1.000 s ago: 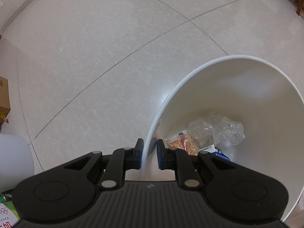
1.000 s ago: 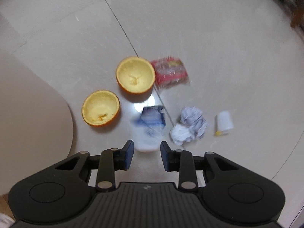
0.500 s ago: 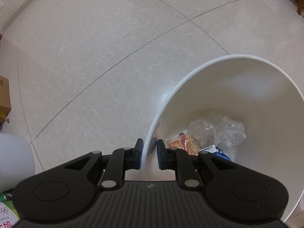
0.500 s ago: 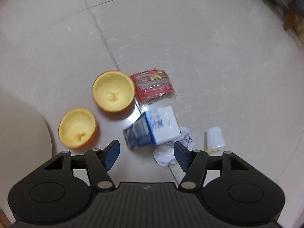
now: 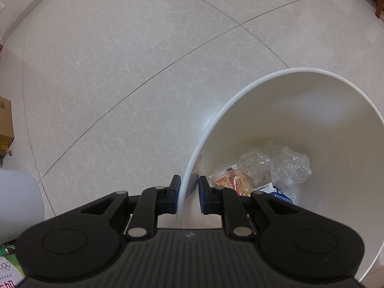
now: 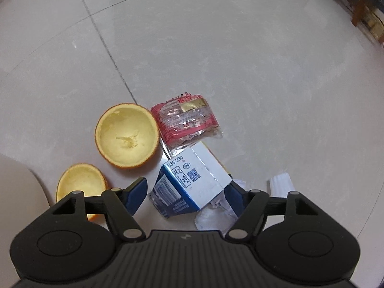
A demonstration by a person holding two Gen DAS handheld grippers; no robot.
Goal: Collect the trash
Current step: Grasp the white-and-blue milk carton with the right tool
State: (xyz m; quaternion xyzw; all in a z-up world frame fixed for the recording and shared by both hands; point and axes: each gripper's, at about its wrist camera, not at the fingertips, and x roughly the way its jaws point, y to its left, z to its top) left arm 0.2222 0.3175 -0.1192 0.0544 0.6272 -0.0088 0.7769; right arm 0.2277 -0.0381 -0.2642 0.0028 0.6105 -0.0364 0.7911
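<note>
My left gripper [image 5: 188, 189] is shut on the rim of the white trash bin [image 5: 307, 70], one finger outside the wall and one inside. In the bin lie clear crumpled plastic [image 5: 283, 163] and an orange snack wrapper [image 5: 236, 182]. In the right wrist view, my right gripper [image 6: 186, 189] hangs low over the floor with its jaws opening. A blue and white carton [image 6: 204, 175] lies on its side between the fingers, and the pads do not press on it. Two hollow orange halves [image 6: 127, 135] [image 6: 80, 182] and a red wrapper [image 6: 186, 122] lie just beyond.
Crumpled white paper [image 6: 213, 213] and a small white paper cup [image 6: 282, 187] lie by the right finger. The bin's wall [image 6: 16, 192] fills the lower left of the right wrist view. A cardboard box [image 5: 6, 124] stands on the tiled floor far left.
My right gripper has sunk toward the carton and its jaws have spread from nearly shut to wide on either side of it. The left gripper and bin have not moved.
</note>
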